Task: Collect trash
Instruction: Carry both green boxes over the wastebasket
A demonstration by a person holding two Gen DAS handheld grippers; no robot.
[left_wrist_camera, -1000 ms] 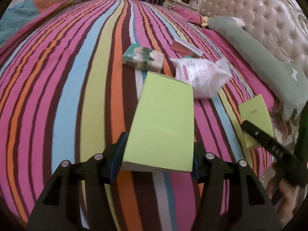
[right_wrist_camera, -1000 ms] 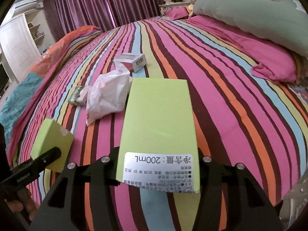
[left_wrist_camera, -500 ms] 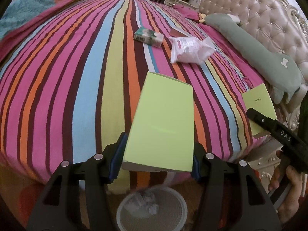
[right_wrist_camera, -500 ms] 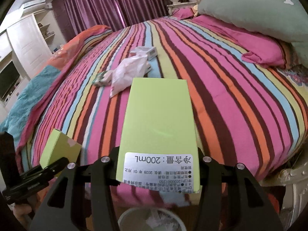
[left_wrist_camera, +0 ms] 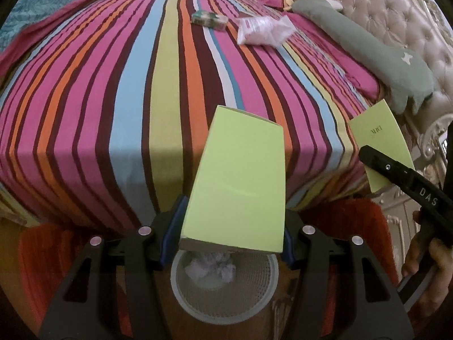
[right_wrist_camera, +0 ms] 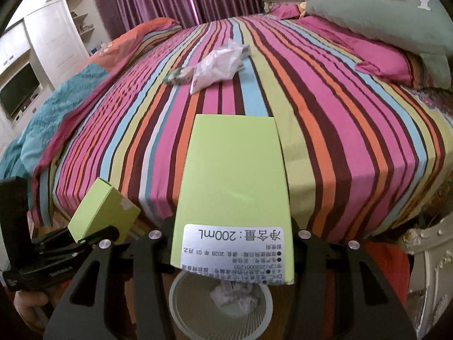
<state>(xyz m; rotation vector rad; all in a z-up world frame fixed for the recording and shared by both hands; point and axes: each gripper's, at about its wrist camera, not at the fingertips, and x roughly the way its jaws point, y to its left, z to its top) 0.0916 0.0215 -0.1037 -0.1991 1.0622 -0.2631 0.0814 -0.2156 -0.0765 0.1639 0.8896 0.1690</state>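
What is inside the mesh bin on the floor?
The bin holds crumpled white paper. Its far edge is covered by the green box, and the bottom cannot be seen.

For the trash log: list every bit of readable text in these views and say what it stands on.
"净含量: 200mL", upside down: white sticker on the right gripper's green box.
Sticker's smaller lines: too small to read.
"DAS": right gripper body, left wrist view.
Print on that box's other face: too blurred.
Left gripper's green box: no text.
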